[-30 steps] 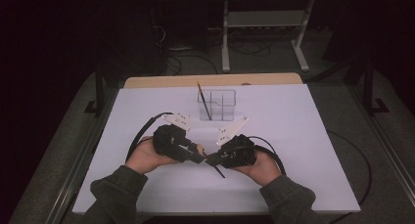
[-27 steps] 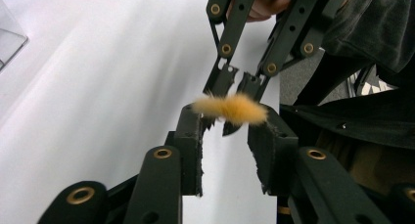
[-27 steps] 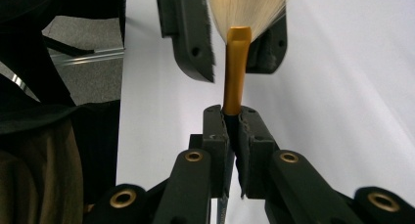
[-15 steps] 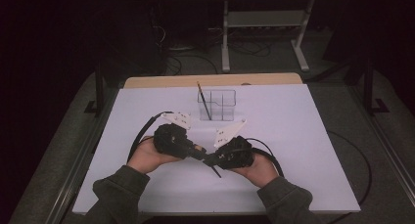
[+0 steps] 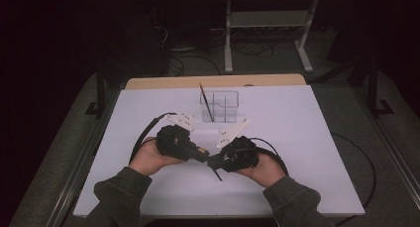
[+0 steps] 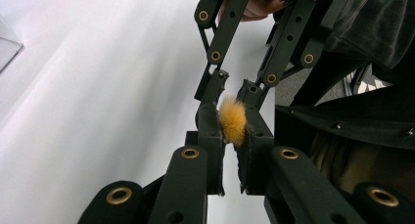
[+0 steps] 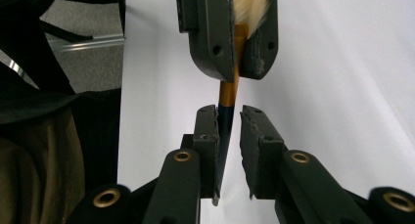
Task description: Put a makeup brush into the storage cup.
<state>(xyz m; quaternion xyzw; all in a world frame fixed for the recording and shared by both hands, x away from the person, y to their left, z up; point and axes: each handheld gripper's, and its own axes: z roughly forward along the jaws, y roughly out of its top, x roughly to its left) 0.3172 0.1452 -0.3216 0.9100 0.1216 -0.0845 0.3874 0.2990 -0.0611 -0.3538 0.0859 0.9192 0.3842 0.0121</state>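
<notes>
The two grippers meet tip to tip near the front middle of the white table, and a brush runs between them; the left gripper has its jaws clamped on the bushy orange bristle end, which bulges out between the pads in the left gripper view; the copper ferrule comes out of those jaws and passes into the dark handle (seen in the right gripper view). The right gripper has just been easing its jaws apart; the handle lies between them, close against the left-hand pad in the right gripper view, with a clear gap to the other pad, so the jaws are no longer pressing on it. In the high view the handle's dark end pokes out below the right gripper, slanting toward the person; a clear divided holder stands well behind both grippers with another brush leaning in it.
</notes>
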